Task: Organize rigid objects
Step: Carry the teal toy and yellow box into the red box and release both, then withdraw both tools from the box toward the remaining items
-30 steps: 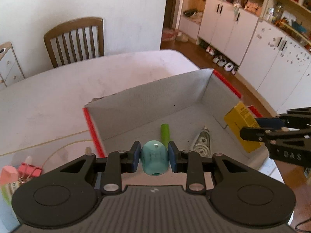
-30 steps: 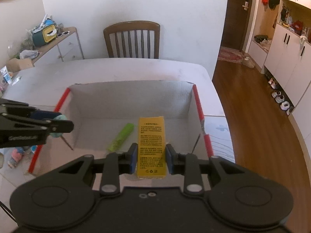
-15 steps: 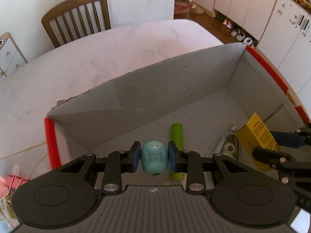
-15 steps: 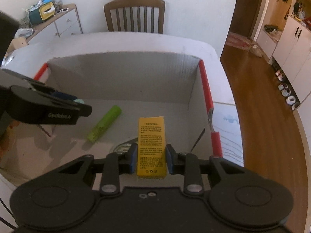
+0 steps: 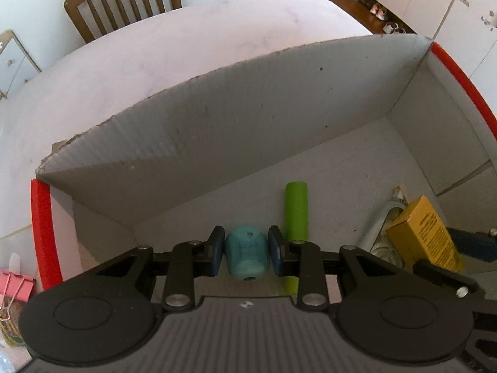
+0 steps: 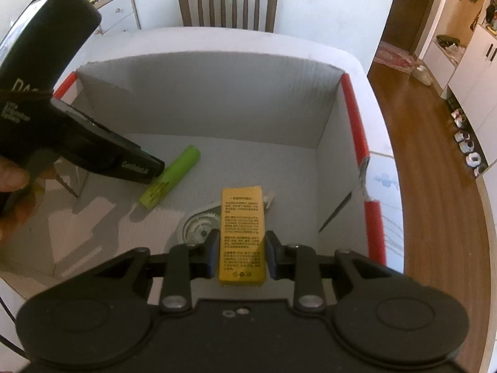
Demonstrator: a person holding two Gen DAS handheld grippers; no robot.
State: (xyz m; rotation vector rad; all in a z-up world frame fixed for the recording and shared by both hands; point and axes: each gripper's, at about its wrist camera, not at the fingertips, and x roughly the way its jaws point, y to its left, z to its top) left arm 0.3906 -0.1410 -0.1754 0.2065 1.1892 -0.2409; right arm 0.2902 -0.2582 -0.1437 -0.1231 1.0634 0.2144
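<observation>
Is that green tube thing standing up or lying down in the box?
Lying down. The green tube rests flat along the floor of the box, its whole length visible.

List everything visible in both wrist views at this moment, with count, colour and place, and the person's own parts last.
box: 1, grey inside with red edges, on the table
table: 1, white, under the box
marker: 1, green, lying on the box floor
tape dispenser: 1, clear and white, on the box floor under the carton
sharpener: 1, teal, held in the left claw
carton: 1, yellow, held in the right claw
binder clip: 1, pink, on the table left of the box
chair: 1, brown, behind the table
left claw: 1, black, over the box
right claw: 1, black, over the box
hand: 1, gripping the left claw
</observation>
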